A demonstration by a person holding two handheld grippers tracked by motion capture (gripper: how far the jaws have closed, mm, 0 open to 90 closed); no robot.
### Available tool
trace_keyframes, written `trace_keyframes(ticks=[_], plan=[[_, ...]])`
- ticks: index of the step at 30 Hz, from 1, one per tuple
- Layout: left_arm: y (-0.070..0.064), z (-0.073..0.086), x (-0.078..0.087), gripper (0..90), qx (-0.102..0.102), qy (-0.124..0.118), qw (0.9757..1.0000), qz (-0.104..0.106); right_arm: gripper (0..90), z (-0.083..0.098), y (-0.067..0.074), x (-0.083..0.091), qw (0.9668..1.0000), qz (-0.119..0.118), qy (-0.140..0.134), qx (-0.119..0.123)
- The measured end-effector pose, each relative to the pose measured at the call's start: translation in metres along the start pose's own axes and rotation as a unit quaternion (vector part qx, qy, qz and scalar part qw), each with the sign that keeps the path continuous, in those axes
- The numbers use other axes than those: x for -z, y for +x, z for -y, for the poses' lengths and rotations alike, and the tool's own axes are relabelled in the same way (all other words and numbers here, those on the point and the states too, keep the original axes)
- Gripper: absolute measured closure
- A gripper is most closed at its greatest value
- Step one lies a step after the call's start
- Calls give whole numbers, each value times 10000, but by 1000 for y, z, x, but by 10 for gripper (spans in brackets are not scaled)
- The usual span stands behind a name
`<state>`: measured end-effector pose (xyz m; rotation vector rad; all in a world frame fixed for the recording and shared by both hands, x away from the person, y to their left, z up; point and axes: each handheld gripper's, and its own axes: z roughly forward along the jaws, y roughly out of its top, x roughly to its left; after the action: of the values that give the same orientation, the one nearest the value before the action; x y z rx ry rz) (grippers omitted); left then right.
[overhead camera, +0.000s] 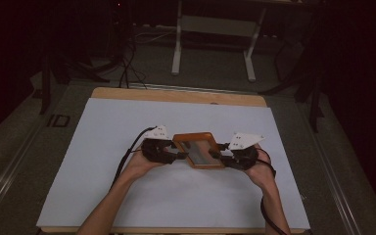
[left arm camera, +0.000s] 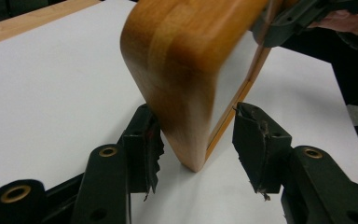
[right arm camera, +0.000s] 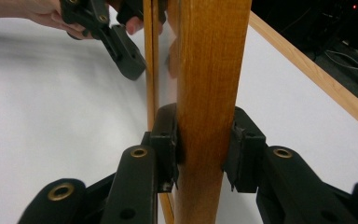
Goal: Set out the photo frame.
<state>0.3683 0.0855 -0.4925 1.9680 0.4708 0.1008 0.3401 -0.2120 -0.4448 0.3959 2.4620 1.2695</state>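
A wooden frame (overhead camera: 199, 136) with rounded corners and a glassy panel is held tilted over the middle of the white sheet. In the left gripper view my left gripper (left arm camera: 196, 149) stands open around the frame's lower corner (left arm camera: 177, 60), with a clear gap on the right jaw's side. My right gripper (right arm camera: 205, 154) is shut on the frame's opposite edge (right arm camera: 212, 60), both pads pressed against the wood. From above, the left gripper (overhead camera: 180, 155) and the right gripper (overhead camera: 215, 155) face each other across the frame.
A white sheet (overhead camera: 127, 196) covers the wooden table (overhead camera: 176, 95), with free room all around the hands. Beyond the far edge are a dark floor, cables (overhead camera: 125, 68) and the legs of a white stand (overhead camera: 177, 54).
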Motion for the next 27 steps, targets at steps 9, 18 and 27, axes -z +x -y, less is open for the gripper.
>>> trace_keyframes(ticks=[9,18,27], plan=[[0,2,-12,589,86,17,9999,105,676,2,-1,1,10000,-2,12,59],[-10,-4,-11,656,-209,157,9996,-45,627,7,-5,3,9999,40,116,-84],[-20,-5,-6,658,-383,150,9986,-322,621,11,-5,0,9996,0,258,-93]])
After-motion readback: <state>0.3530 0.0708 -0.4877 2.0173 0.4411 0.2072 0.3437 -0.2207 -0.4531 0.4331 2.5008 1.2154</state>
